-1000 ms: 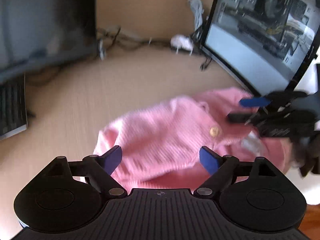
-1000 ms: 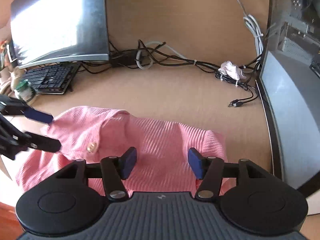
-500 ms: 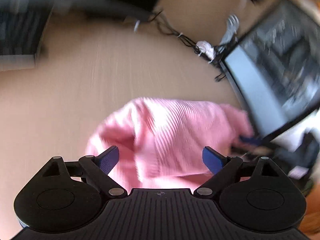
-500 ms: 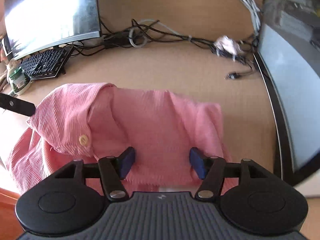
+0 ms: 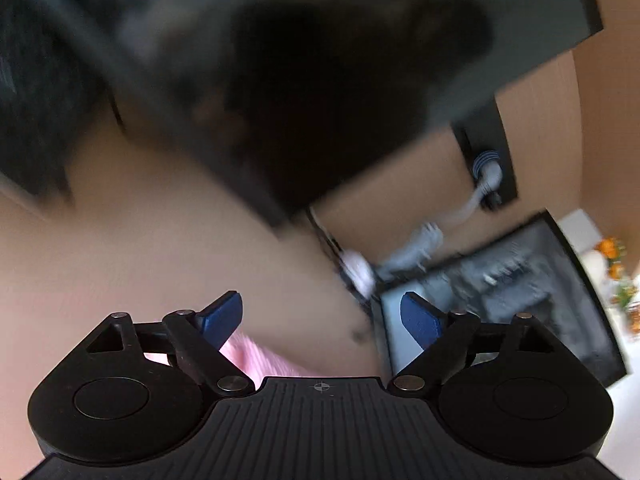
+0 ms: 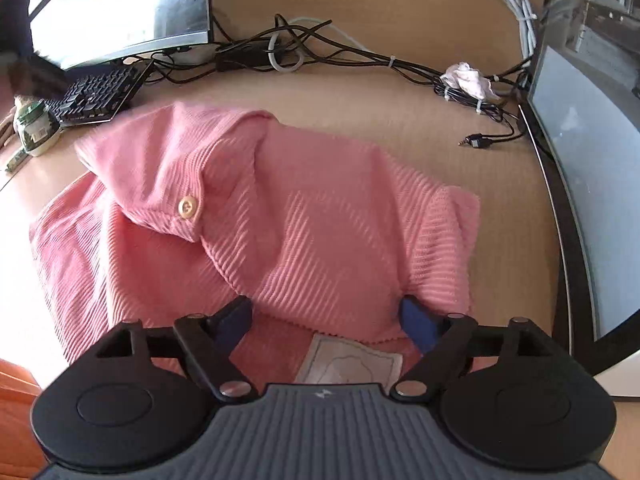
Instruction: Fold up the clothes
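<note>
A pink ribbed garment (image 6: 304, 216) lies on the wooden desk (image 6: 400, 96), its left part folded over with a cream button (image 6: 187, 208) on top and a white label (image 6: 352, 360) at the near hem. My right gripper (image 6: 326, 312) sits low over that near hem. Its jaws are opening wide, the cloth lies flat between them, and the pads do not press on it. In the blurred left wrist view my left gripper (image 5: 320, 308) stands open over bare desk, holding nothing. Only a pink sliver of the garment (image 5: 256, 354) shows beside its left finger.
A monitor (image 6: 120, 4) and a black keyboard (image 6: 96, 94) stand at the back left, with a small jar (image 6: 36, 128) beside them. Tangled cables (image 6: 280, 48), a crumpled tissue (image 6: 468, 78) and a loose plug (image 6: 474, 142) lie at the back. Another monitor (image 6: 592, 128) walls the right side.
The left gripper has rolled and swung away from the garment toward the left monitor, and has left the right wrist view. The right jaws have widened and sunk closer to the hem.
</note>
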The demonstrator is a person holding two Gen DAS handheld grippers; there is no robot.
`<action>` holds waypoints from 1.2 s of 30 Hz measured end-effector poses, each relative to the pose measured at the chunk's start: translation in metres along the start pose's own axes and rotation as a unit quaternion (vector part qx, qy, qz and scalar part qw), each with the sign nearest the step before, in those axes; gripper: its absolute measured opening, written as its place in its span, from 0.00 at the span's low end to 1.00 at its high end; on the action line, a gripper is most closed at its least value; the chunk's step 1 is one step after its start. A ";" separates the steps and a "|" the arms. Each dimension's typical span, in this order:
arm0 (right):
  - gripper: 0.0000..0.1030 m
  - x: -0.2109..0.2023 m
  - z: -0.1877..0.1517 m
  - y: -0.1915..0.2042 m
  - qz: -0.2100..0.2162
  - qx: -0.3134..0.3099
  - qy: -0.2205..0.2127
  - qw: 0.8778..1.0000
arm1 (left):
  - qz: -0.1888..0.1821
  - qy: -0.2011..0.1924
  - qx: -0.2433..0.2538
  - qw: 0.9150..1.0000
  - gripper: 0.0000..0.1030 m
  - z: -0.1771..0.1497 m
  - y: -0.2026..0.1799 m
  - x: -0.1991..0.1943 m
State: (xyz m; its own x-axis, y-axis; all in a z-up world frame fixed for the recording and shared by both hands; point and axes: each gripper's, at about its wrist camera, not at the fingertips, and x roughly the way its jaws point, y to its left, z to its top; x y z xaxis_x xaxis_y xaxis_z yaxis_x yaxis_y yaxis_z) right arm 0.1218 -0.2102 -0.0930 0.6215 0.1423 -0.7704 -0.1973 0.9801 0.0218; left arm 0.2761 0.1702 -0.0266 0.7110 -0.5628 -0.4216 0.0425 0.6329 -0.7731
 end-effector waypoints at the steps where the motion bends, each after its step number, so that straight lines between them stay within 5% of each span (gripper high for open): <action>1: 0.85 0.000 0.000 0.001 0.000 0.001 -0.002 1.000 | 0.004 0.002 0.006 1.000 0.89 0.000 -0.002 -0.001; 5: 0.83 -0.005 0.008 -0.003 0.015 0.021 -0.005 1.000 | -0.012 0.043 0.036 0.998 0.91 -0.018 -0.016 0.012; 10: 0.82 -0.043 0.032 0.003 0.023 0.007 -0.059 0.998 | -0.059 0.131 0.089 0.986 0.91 -0.070 -0.038 0.059; 15: 0.67 -0.023 0.050 -0.004 -0.005 0.019 -0.078 0.997 | 0.013 0.194 0.130 0.972 0.86 -0.100 -0.031 0.105; 18: 0.66 -0.005 0.042 -0.005 -0.004 0.021 -0.045 0.999 | 0.024 0.195 0.167 0.966 0.86 -0.102 -0.034 0.102; 21: 0.66 0.001 0.035 -0.006 -0.001 0.026 -0.021 0.999 | 0.022 0.172 0.175 0.969 0.92 -0.090 -0.040 0.081; 27: 0.72 -0.029 0.027 -0.030 -0.029 0.076 -0.046 0.996 | 0.089 0.120 0.175 0.973 0.93 -0.071 -0.025 0.051; 31: 0.73 -0.011 0.021 -0.041 -0.055 0.121 -0.022 0.991 | 0.125 0.153 0.147 0.969 0.93 -0.081 -0.007 0.066; 36: 0.73 0.008 0.022 -0.040 -0.046 0.142 -0.013 0.989 | 0.121 0.158 0.132 0.971 0.91 -0.091 -0.004 0.082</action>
State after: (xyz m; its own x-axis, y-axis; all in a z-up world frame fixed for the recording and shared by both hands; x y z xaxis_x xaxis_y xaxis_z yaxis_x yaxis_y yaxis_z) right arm 0.1516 -0.2454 -0.0856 0.6462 0.0499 -0.7615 0.0806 0.9878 0.1332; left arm 0.2699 0.0735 -0.1014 0.4736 -0.4897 -0.7320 0.1091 0.8574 -0.5030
